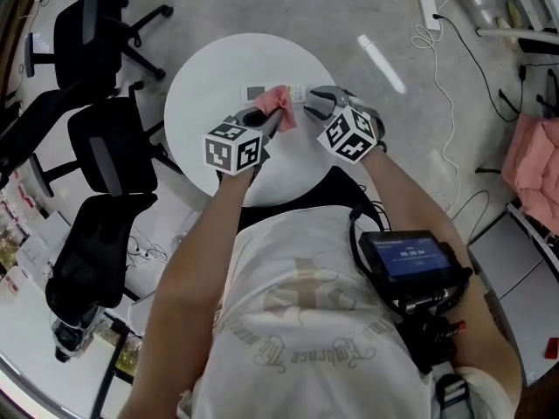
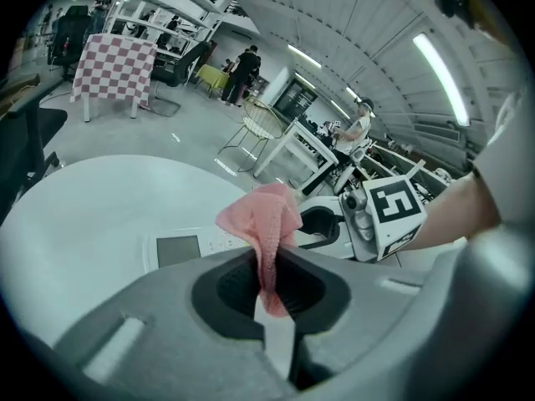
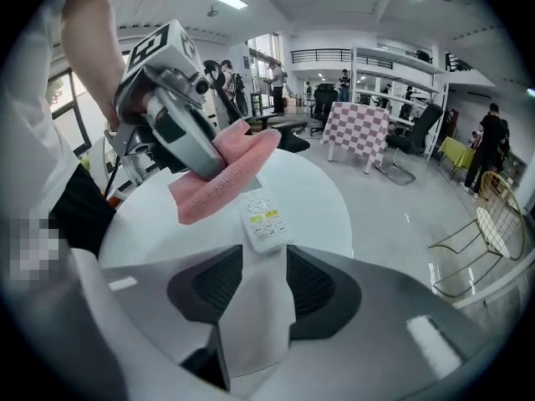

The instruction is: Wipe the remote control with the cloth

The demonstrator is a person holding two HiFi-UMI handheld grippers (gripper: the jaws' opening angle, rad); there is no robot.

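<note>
Your right gripper [image 3: 264, 266] has its jaws apart and holds nothing. The button end of the remote control [image 3: 262, 218] lies just ahead of the gap, and its long axis runs away from you, along the line of the jaws. Your left gripper [image 2: 269, 266] is clamped on the pink cloth [image 2: 261, 215], which hangs over the remote's middle part. The remote lies flat on the round white table [image 1: 201, 77]. I judge the right gripper, being nearer, should steady that end.

Grey left claw [image 1: 275, 120] and right claw [image 1: 313, 105] bear black-and-white marker cubes [image 1: 234, 149].
</note>
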